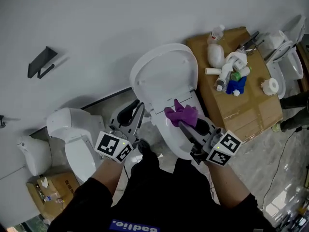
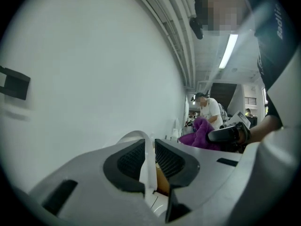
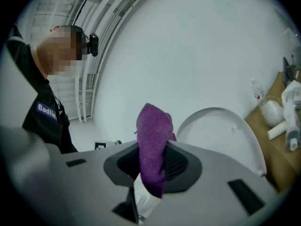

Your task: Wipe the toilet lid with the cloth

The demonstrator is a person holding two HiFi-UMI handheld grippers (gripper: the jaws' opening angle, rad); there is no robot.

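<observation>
Clamping the purple cloth [image 3: 153, 145], the right gripper [image 1: 183, 125] faces the raised toilet lid [image 1: 164, 76], ready to wipe; the left gripper [image 1: 137, 108], barely parted, frames its rim, probably to steady it.

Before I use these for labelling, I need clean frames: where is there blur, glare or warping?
Head view: sharp, toilet lid evenly lit, shadows soft. Left gripper view: fisheye-bent, dark corners, ceiling light glaring. Right gripper view: same bending and dark corners, cloth crisp.

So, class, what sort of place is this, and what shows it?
Probably a workshop or test space, not a home bathroom: a toilet with its lid raised, a second toilet beside it, and a cardboard box topped with bottles.
</observation>
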